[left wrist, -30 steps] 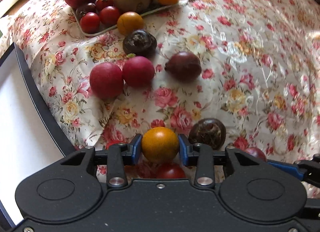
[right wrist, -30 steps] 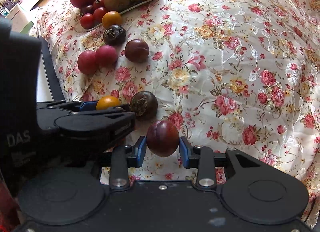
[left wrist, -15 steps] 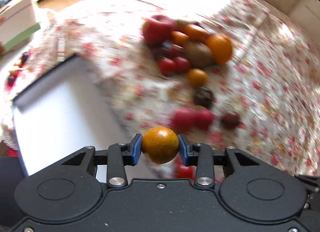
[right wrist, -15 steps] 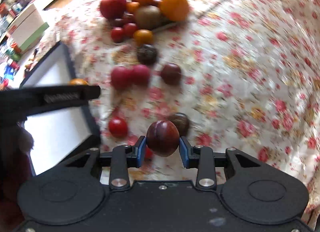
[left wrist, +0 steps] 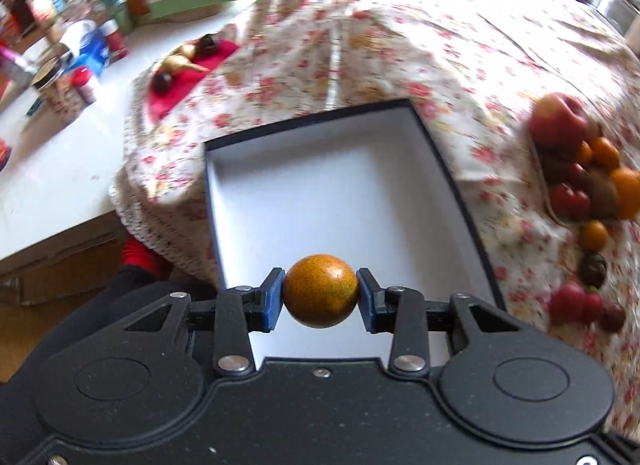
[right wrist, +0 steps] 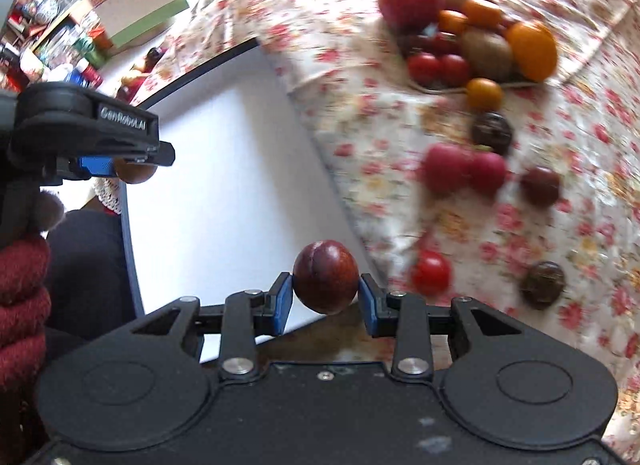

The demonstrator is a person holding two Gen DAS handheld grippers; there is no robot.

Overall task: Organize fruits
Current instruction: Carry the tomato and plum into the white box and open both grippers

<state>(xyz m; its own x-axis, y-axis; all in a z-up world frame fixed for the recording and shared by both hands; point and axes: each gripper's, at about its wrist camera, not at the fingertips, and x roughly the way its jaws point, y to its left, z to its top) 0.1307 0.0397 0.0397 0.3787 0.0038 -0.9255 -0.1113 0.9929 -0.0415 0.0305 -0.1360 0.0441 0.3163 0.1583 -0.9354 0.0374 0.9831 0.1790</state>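
My left gripper (left wrist: 320,292) is shut on a speckled orange fruit (left wrist: 320,289) and hangs over the near edge of a white box with a dark rim (left wrist: 444,157). My right gripper (right wrist: 325,284) is shut on a dark red plum (right wrist: 325,280) above the box's right rim (right wrist: 280,77). In the right wrist view the left gripper (right wrist: 120,167) shows at the left over the box, its fruit partly hidden. A tray of mixed fruit (right wrist: 468,37) (left wrist: 576,173) sits on the floral cloth at the right.
Loose fruits lie on the cloth: two pink-red ones (right wrist: 464,169), dark round ones (right wrist: 491,132) (right wrist: 541,185) (right wrist: 542,285), a red tomato (right wrist: 430,272), a small orange one (right wrist: 483,93). A red cloth with small items (left wrist: 188,65) and a cluttered white counter (left wrist: 52,169) lie left.
Both grippers have swung left from over the loose fruit on the cloth to above the white box, each still holding its fruit. The views have rolled.
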